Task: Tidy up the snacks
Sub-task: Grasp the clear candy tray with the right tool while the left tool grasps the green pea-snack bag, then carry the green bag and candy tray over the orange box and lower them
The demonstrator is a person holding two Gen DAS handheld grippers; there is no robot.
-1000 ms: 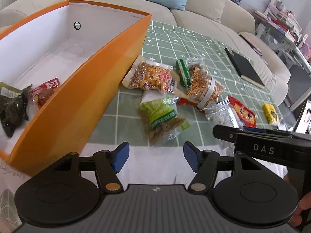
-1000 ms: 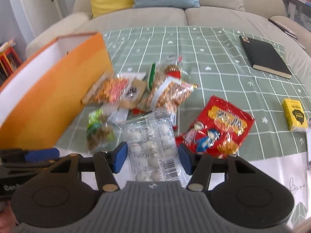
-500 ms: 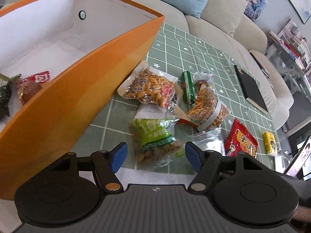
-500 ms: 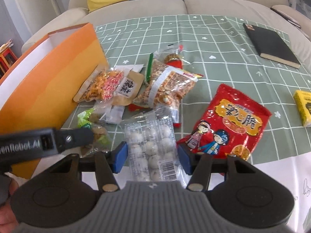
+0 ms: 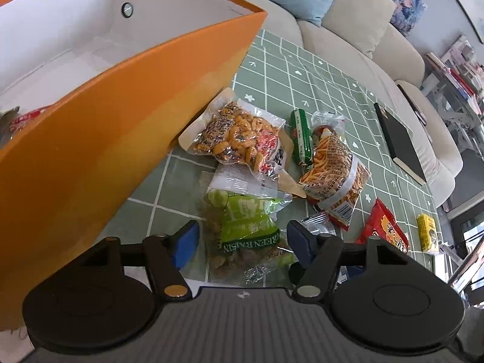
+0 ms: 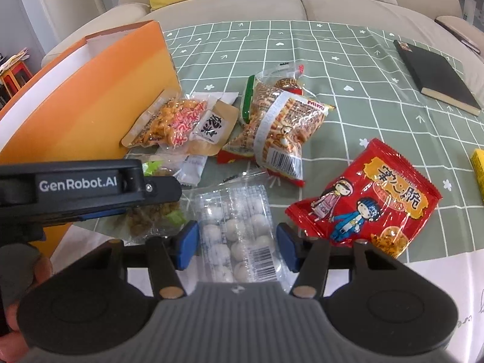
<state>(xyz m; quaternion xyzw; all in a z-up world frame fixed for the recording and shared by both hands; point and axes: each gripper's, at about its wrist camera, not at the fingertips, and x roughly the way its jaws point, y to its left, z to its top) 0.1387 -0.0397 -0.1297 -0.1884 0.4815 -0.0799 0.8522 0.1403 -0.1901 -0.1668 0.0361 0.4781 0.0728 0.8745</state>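
The left gripper (image 5: 242, 243) points steeply down at the table, and its jaws are closing with the raisin bag (image 5: 246, 230) lying between them; a gap shows on each side of the bag, so the pads (image 5: 184, 243) do not press it. To its left stands the orange box (image 5: 121, 127), tall and open at the top, its wall close beside the left finger. Little of the inside shows from here: a red packet (image 5: 25, 119) against the near wall and a dark edge of something beside it, too cut off to name; the rest of the visible white floor is bare.

Ahead of the left gripper, just past the raisins, lies the bean-mix bag (image 5: 242, 139), one end touching the box. To the right of that are a green stick pack (image 5: 301, 137) and the cracker-stick bag (image 5: 332, 169), partly overlapping.

The right gripper (image 6: 237, 246) also points down, its jaws about half open around the tray of white balls (image 6: 239, 230). The tray runs lengthwise between the pads (image 6: 187, 243), and I cannot tell whether they touch its clear wrap. Just right of this gripper lies the red bag (image 6: 366, 193). Farther off to the right are a black notebook (image 6: 435, 74) and, at the picture's edge, a yellow pack (image 6: 478, 169). The left gripper's finger crosses in from the left, over the raisins, with a hand (image 6: 18, 296) below it.
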